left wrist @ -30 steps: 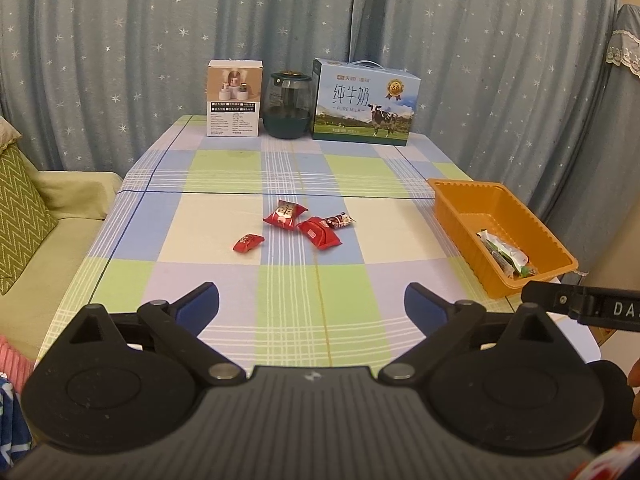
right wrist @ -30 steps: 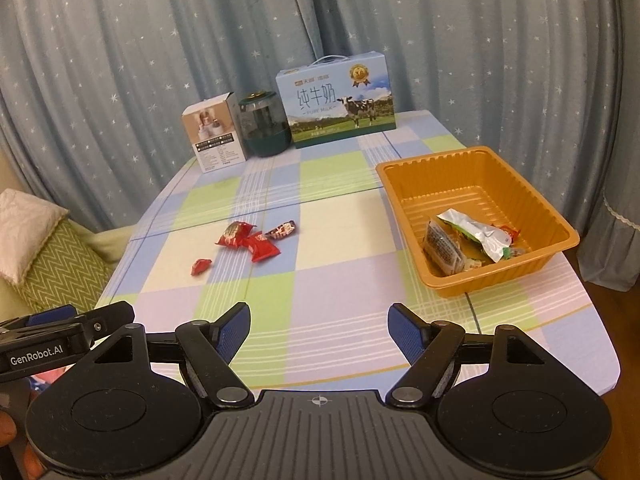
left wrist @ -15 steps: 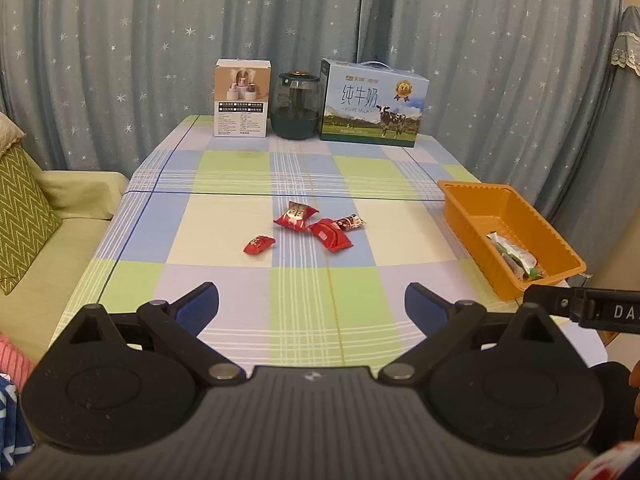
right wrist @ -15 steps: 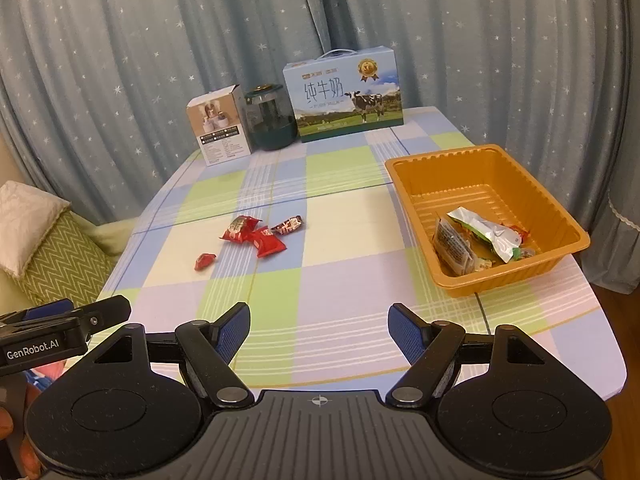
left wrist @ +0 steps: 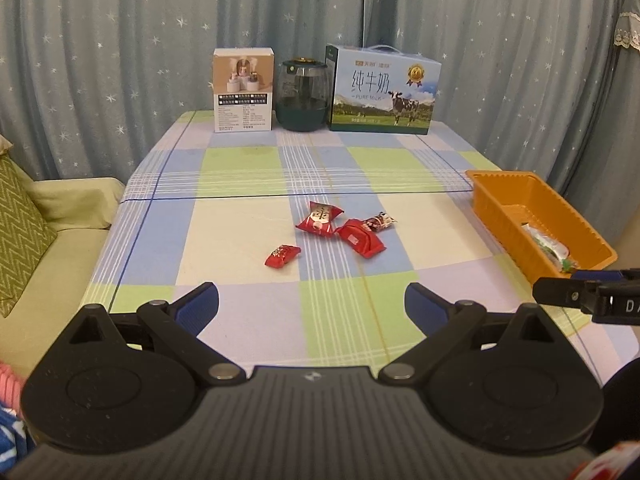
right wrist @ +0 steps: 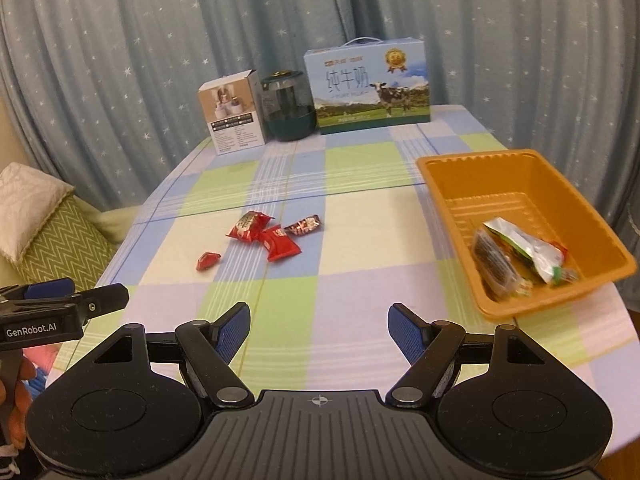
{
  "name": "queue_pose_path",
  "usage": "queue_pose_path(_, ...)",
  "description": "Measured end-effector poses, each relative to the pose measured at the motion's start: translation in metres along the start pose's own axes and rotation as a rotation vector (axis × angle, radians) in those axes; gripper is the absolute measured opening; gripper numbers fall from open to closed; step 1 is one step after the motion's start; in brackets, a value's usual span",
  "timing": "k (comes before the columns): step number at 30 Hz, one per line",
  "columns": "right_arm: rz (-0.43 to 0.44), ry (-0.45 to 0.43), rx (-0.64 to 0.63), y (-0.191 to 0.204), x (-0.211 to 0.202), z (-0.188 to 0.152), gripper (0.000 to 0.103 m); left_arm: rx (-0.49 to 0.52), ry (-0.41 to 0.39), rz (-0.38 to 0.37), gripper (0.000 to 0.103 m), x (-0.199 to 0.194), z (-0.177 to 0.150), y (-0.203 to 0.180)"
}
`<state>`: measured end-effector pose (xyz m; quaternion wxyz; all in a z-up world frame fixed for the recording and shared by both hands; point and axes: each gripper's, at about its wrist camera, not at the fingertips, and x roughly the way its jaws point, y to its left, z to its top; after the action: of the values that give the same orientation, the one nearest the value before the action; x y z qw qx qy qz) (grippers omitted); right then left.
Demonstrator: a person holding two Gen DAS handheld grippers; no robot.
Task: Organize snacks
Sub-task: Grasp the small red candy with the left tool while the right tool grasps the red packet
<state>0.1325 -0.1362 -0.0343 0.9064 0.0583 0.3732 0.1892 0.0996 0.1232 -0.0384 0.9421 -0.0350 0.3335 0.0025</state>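
On checked cloth, red-wrapped snacks [left wrist: 320, 220]

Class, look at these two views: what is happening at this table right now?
A person holds a gripper in each hand, sorting snacks. The left gripper and right gripper are both open and empty, held above the near part of the checked tablecloth. Four wrapped candies lie loose mid-table. The orange tray on the right already holds a few packets.
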Motion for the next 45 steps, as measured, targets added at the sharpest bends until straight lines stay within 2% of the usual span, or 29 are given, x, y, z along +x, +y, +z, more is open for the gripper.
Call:
queue_pose_path(5,0.010,0.010,-0.026,0.000,0.039,0.010,0.076,0.025,0.025,-0.017,0.097,0.037,0.005,0.013)
queue_pose_path(16,0.068,0.036,-0.096,0.004,0.126,0.032,0.075,0.051,0.071,-0.062,0.087,0.116,0.017,0.039)
queue_pose_path(21,0.087,0.044,-0.105,0.003,0.158,0.038,0.074,0.064,0.074,-0.071,0.076,0.141,0.020,0.044)
queue_pose_path(28,0.121,0.076,-0.100,0.002,0.188,0.042,0.066,0.137,0.102,-0.085,0.058,0.180,0.023,0.042)
queue_pose_path(30,0.126,0.080,-0.101,0.002,0.193,0.043,0.065,0.135,0.118,-0.091,0.045,0.189,0.022,0.044)
queue_pose_path(32,0.130,0.082,-0.103,0.002,0.198,0.045,0.064,0.126,0.127,-0.105,0.037,0.192,0.022,0.047)
queue_pose_path(35,0.130,0.086,-0.110,0.003,0.204,0.046,0.063,0.136,0.127,-0.113,0.036,0.195,0.021,0.049)
queue_pose_path(40,0.139,0.092,-0.132,0.007,0.212,0.047,0.063,0.147,0.146,-0.128,0.022,0.199,0.020,0.048)
queue_pose_path(45,0.139,0.098,-0.146,0.010,0.222,0.048,0.063,0.133,0.143,-0.118,0.018,0.194,0.022,0.046)
